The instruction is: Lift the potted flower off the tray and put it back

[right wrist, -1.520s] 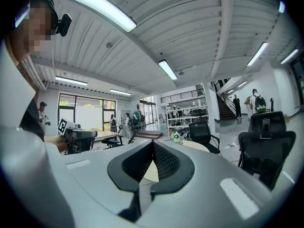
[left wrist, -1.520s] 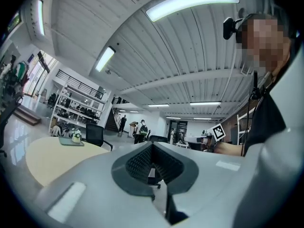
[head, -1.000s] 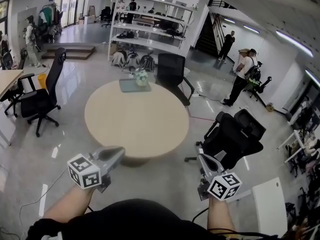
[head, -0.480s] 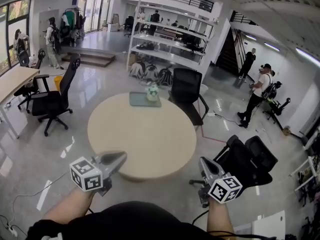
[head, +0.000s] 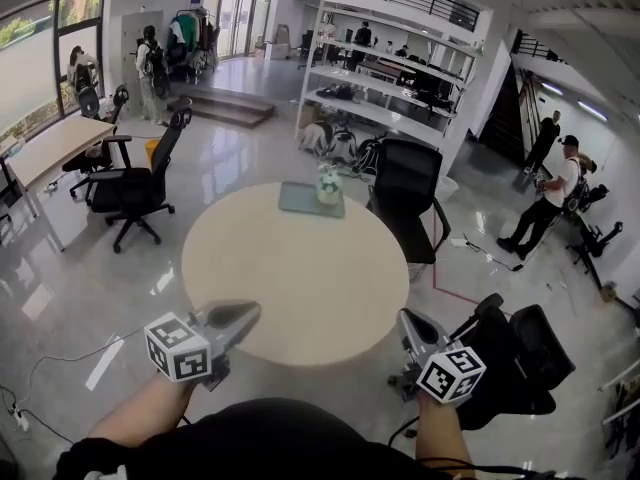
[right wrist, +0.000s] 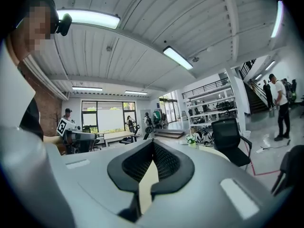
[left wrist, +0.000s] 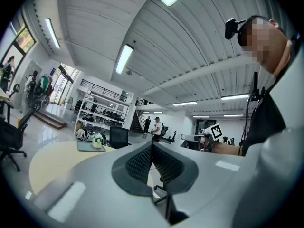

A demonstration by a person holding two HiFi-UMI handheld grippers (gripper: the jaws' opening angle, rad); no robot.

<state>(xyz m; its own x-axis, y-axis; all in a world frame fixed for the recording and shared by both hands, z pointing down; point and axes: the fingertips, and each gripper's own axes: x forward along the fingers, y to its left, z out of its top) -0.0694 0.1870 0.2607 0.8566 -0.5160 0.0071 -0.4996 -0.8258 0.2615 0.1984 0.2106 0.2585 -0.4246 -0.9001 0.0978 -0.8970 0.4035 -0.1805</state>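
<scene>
Pale beige round bench (head: pixel 300 268). Grey tray (head: pixel 298 200); white-and-green potted flower (head: pixel 329 185). Grey left gripper (head: pixel 252 311) and right gripper (head: pixel 404 317), each with black-and-white square-patterned cube. Black office chair (head: pixel 405 183).

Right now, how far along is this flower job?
Nothing looks done yet. The potted flower stands on its tray at the far side of the round table. In hand: nothing. The left gripper and right gripper are shut and empty, on the table's near side. Left to do: reach the pot, lift it, set it back.
</scene>
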